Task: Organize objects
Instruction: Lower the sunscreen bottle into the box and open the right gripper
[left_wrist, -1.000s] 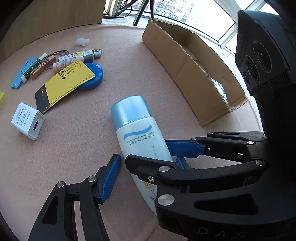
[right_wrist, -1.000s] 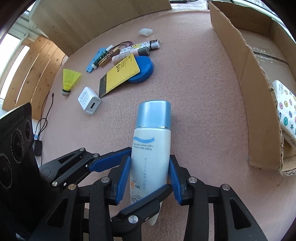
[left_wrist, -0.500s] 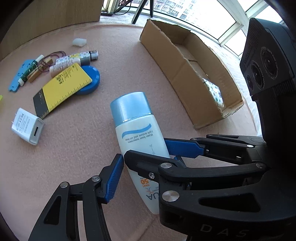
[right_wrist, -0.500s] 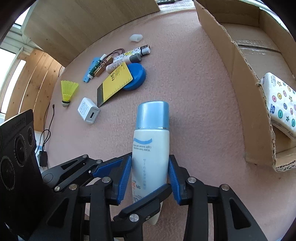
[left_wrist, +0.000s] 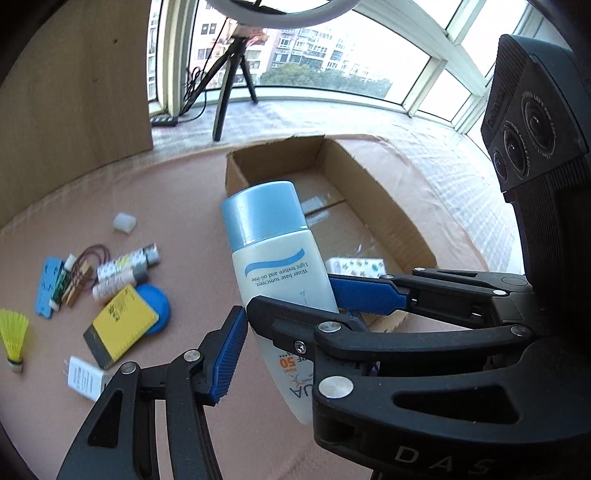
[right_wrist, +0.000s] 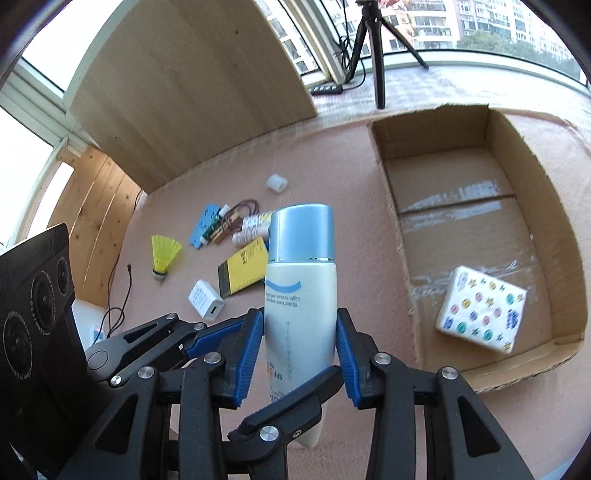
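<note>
A white sunscreen bottle (right_wrist: 301, 288) with a light-blue cap hangs cap-forward above the pink tabletop. My right gripper (right_wrist: 299, 332) is shut on it, one blue pad pressed on each side of its body. My left gripper (left_wrist: 299, 321) reaches in crosswise from the left. The bottle (left_wrist: 277, 266) passes between its fingers, and a sliver of table shows between the left pad (left_wrist: 225, 354) and the bottle. The open cardboard box (right_wrist: 391, 206) lies ahead to the right, with a dotted tissue pack (right_wrist: 480, 310) in its near end.
Small items lie scattered at left: a yellow shuttlecock (right_wrist: 164, 254), white charger (right_wrist: 205, 303), yellow ruler card (right_wrist: 243, 271), blue lid (left_wrist: 155, 304), tubes (left_wrist: 122, 273), blue board (left_wrist: 46, 288), white cap (right_wrist: 277, 182). A tripod (right_wrist: 376, 48) and wooden panel (right_wrist: 192, 92) stand beyond.
Both grippers have risen together and carried the bottle up off the table. More of the box interior and the window now shows. The left fingers have drawn in slightly around the bottle.
</note>
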